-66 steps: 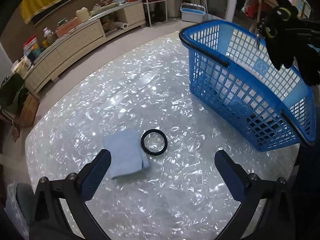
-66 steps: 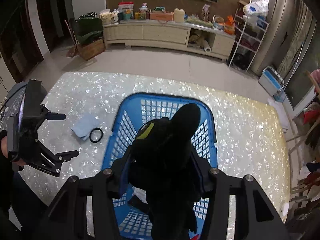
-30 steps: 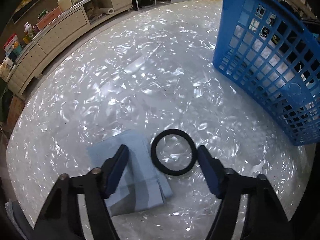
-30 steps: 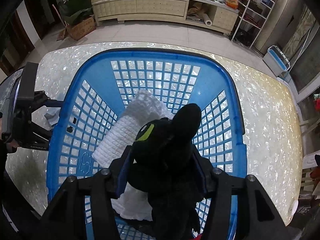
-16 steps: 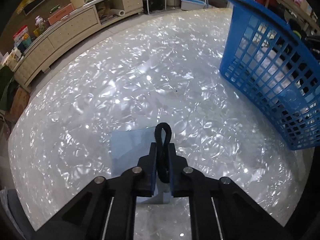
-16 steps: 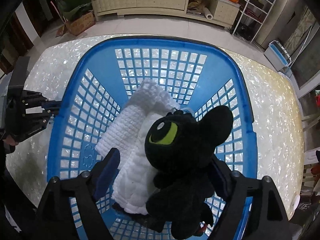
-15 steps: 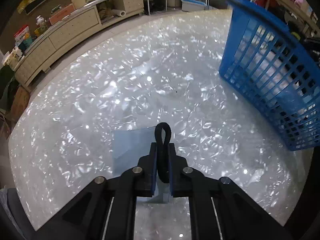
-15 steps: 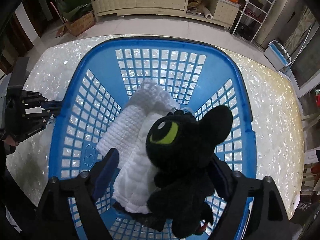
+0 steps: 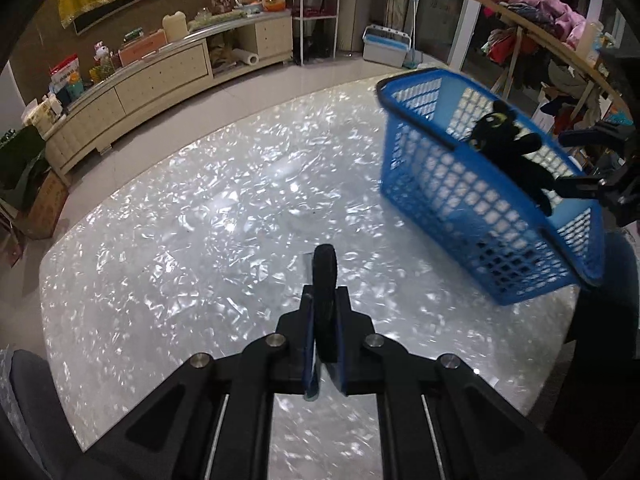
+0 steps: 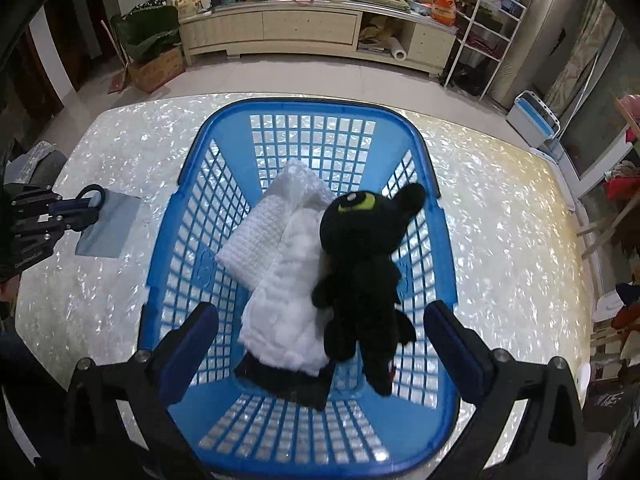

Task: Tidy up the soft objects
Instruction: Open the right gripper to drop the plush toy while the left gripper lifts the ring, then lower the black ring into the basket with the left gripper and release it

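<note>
at the left edge of the table [image 10: 120, 304] the left gripper [image 9: 325, 322] was clamped on the black ring [image 9: 325, 280], which stood on edge between the pads and looked lifted clear of the top, though the views did not settle whether it touched anything. just under and past it a blue cloth [image 10: 106, 226] lay flat on the table, beside the left wall of the basket [image 10: 168, 248] but apart from it. the basket sat near the middle of the table, and in it lay a white towel [image 10: 256, 240] and a white quilted cloth [image 10: 288, 308], overlapping, with some dark flat thing [image 10: 288, 384] under their near end that could not be made out. the black plush [image 10: 360, 264] lay on its back across the right half of the basket, partly on the quilted cloth. over the near rim the right gripper [image 10: 320, 340] hung with its pads wide apart and nothing between them, so the plush seemed to be released. by this reckoning most of the sorting was done: three or four soft things were in the basket, the ring was in hand and needed carrying over the left wall and letting go, and the blue cloth was yet to be picked up. being thin and flat, that cloth would likely need pinching at an edge.
</note>
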Motion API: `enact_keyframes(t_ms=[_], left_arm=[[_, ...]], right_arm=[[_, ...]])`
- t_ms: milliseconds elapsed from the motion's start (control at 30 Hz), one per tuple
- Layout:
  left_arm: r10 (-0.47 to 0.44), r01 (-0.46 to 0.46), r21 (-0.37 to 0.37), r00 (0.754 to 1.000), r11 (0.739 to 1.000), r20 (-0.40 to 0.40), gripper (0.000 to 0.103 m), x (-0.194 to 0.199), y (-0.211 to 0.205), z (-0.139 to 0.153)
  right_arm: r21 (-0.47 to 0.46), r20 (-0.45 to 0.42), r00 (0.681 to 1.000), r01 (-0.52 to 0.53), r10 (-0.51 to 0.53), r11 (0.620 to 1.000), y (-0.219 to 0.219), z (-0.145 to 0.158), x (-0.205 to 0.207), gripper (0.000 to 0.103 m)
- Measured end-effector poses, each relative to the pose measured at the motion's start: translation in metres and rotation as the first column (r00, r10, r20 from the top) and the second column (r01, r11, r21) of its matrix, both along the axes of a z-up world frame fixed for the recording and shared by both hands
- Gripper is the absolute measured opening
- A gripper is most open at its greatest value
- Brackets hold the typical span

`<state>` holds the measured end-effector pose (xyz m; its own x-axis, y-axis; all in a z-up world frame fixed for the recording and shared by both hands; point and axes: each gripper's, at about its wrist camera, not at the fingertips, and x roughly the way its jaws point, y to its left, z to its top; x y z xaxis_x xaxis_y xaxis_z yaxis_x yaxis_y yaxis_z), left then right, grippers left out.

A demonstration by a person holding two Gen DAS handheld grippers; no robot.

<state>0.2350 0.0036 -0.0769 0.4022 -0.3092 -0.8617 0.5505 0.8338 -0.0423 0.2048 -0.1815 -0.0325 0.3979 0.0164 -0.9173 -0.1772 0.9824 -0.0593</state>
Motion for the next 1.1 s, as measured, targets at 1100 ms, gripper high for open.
enact_keyframes(t_ms=[1100], left_arm=[[-0.089,0.087,-0.095,0.996,0.992,-0.019,0.008,-0.02,-0.15,0.041]], right_arm=[[0.104,0.03,0.997,0.065,-0.069,0.992,-0.051,-0.002,-0.052,0.103]])
